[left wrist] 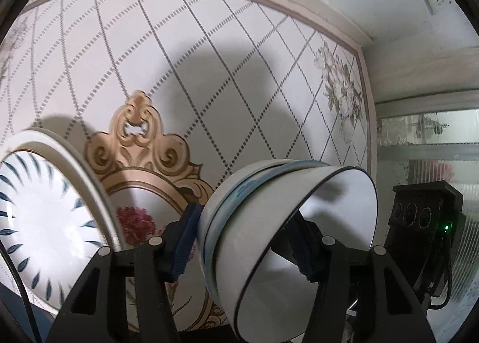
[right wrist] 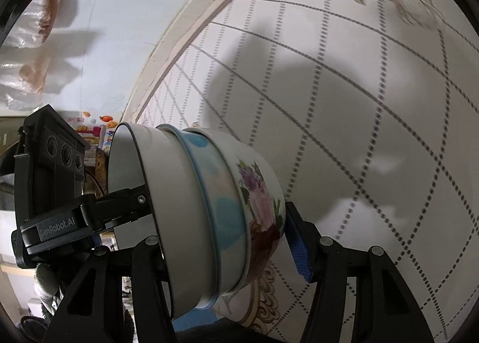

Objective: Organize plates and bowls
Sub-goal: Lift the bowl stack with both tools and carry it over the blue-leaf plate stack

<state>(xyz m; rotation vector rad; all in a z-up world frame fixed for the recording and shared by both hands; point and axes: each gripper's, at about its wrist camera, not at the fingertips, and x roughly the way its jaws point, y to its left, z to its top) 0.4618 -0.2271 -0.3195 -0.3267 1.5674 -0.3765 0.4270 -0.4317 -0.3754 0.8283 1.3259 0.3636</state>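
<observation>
A nested stack of three bowls (left wrist: 269, 223) is held on its side between both grippers. In the left wrist view my left gripper (left wrist: 245, 244) is shut on it, one blue pad (left wrist: 184, 241) on the base side and the other inside the white inner bowl (left wrist: 314, 238). In the right wrist view the stack (right wrist: 209, 208) shows a white bowl, a blue-dotted bowl and a flowered bowl (right wrist: 260, 199). My right gripper (right wrist: 227, 253) is shut on it, with a blue pad (right wrist: 298, 248) against the flowered base. A white plate with blue leaf marks (left wrist: 45, 208) leans at the left.
A tiled wall with dotted diamond lines and a gold ornament (left wrist: 140, 139) fills the background. The right gripper's body (left wrist: 425, 217) shows at right in the left view; the left gripper's body (right wrist: 51, 193) shows at left in the right view. Plastic bags (right wrist: 33, 52) hang upper left.
</observation>
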